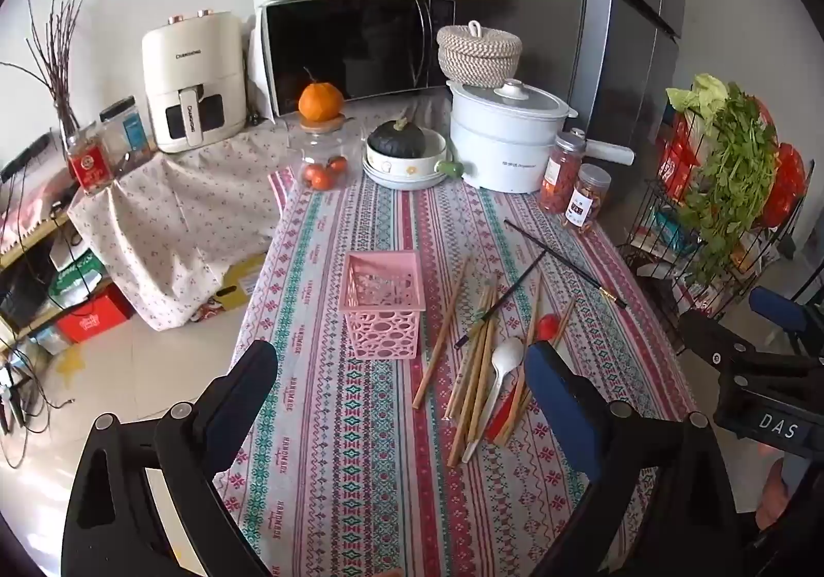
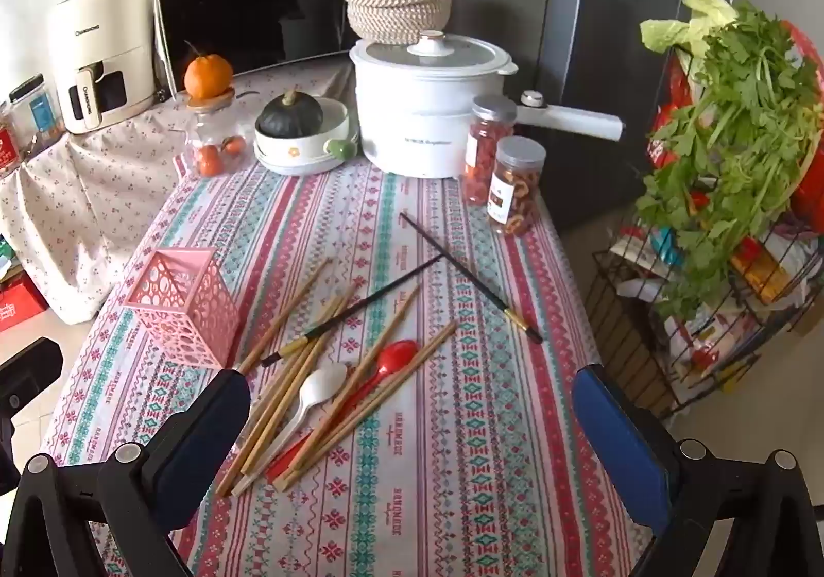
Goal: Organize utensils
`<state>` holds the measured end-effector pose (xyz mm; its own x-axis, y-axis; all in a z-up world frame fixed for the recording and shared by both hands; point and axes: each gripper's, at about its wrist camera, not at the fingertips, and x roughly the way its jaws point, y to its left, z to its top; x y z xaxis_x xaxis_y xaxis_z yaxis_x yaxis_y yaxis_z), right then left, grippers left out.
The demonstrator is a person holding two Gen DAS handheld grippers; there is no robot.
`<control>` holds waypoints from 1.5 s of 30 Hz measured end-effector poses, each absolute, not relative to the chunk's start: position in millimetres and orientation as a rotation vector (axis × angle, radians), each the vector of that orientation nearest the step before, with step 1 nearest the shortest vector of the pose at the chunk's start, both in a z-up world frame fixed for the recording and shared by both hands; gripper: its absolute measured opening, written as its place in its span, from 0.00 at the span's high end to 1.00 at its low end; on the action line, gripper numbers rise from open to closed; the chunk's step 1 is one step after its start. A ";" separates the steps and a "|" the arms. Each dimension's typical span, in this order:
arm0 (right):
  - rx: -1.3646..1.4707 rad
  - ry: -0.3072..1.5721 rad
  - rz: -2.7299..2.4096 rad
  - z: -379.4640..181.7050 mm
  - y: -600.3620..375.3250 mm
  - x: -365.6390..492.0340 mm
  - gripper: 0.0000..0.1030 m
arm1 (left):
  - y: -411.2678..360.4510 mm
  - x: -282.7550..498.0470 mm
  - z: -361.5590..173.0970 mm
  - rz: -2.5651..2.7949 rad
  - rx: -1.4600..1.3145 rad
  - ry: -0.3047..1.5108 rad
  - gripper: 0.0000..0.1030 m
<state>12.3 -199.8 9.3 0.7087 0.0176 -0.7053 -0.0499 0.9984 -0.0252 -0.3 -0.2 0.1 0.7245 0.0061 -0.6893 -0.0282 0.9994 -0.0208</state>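
Near the front edge of the table [image 2: 463, 499], right of centre, the utensils sit in one loose heap: bamboo chopsticks [image 2: 288, 402] fanned and overlapping, a white spoon [image 2: 322, 386] on top of some, a red spoon [image 2: 396, 355] threaded between others. Two black chopsticks [image 2: 463, 268] lie crossed further back toward the right edge, one reaching into the heap. Pink basket [image 2: 180, 309] stands upright just left of the heap, toward the left edge; looks empty, so nothing sorted yet by my read. Left gripper [image 1: 401, 371] and right gripper [image 2: 412, 402] both hang above the front edge, angled down, jaws spread wide, nothing between them. Back edge is crowded: white pot [image 2: 427, 113], two snack jars [image 2: 504, 170], bowl with a squash [image 2: 298, 134], glass jar [image 2: 213, 144]; well apart from the work area. Risks: sticks are stacked, so closing on one likely drags or flips its neighbours, maybe rolls some off the near edge. Thin sticks flat on cloth are hard to get under; pads may pinch the tablecloth instead. Basket looks light and perforated: a tip could snag a hole or tip it if a stick goes in at an angle. Black pair needs a longer reach, right side.
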 end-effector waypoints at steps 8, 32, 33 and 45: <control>-0.051 0.786 0.034 5.2 -198.8 16.0 0.00 | 5.7 7.1 11.3 0.032 -0.026 0.778 0.05; -0.043 0.802 0.029 3.5 -201.4 17.6 0.00 | 6.7 3.6 1.9 0.060 -0.021 0.749 0.05; -0.042 0.803 0.029 3.4 -201.6 17.7 0.00 | 6.7 3.7 2.8 0.060 -0.020 0.748 0.05; -0.039 0.799 0.027 3.3 -200.4 16.8 0.00 | 10.3 2.6 10.1 0.068 -0.017 0.737 0.05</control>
